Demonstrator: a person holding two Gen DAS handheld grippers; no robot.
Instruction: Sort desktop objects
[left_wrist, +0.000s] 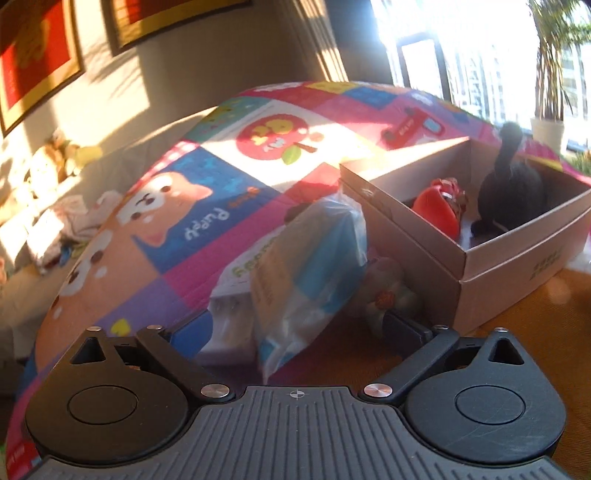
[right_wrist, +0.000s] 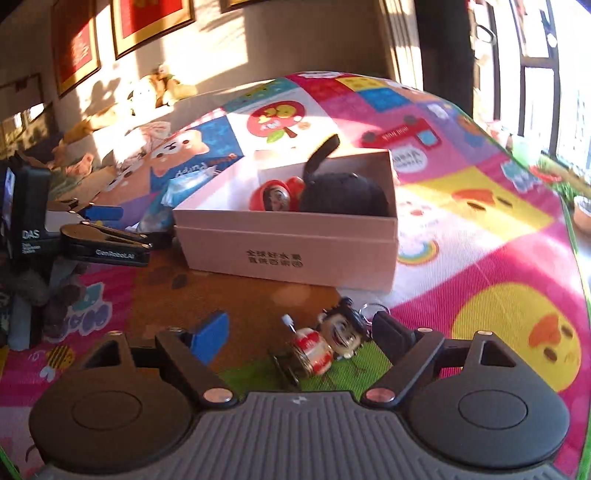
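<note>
A pale cardboard box (right_wrist: 295, 254) stands on the colourful play mat; it also shows in the left wrist view (left_wrist: 517, 266). Inside lie a black plush toy (right_wrist: 343, 195) and a red toy (right_wrist: 277, 197). My left gripper (left_wrist: 295, 332) is open, its jaws wide around a clear plastic bag (left_wrist: 306, 258) of blue and white packets, beside a small figure (left_wrist: 384, 295). My right gripper (right_wrist: 299, 336) is open, its jaws either side of a small doll keychain (right_wrist: 325, 343) lying on the mat, apart from both fingers.
The left gripper body (right_wrist: 103, 243) shows at the left of the box in the right wrist view. Stuffed toys (right_wrist: 159, 88) sit against the wall behind the mat. A potted plant (left_wrist: 550, 122) stands by the window.
</note>
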